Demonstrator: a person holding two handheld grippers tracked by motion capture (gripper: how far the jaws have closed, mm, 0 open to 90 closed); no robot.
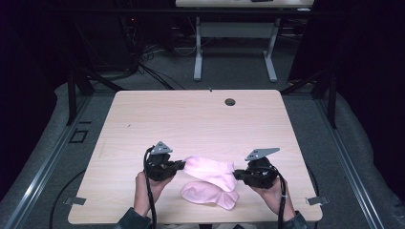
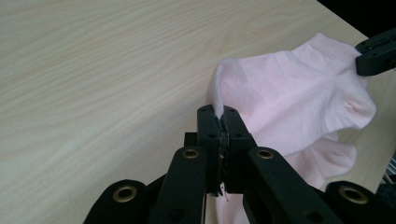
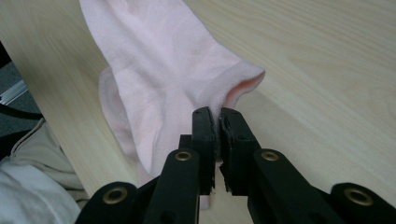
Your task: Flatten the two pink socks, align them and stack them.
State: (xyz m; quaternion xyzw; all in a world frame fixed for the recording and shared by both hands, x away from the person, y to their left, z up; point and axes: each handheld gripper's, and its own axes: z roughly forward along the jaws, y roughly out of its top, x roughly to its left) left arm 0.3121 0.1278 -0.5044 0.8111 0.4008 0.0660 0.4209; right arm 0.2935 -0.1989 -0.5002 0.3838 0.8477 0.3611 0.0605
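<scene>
Soft, matt pink knit-cloth socks lie on a smooth, pale wood-grain tabletop; the tongs are matt black plastic.

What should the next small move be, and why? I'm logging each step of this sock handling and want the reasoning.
Probably lower the upper sock onto the lower sock so the two line up. The left gripper is shut on its toe end and the right gripper on its cuff, holding it stretched between them, partly over the lower sock on the table.
</scene>
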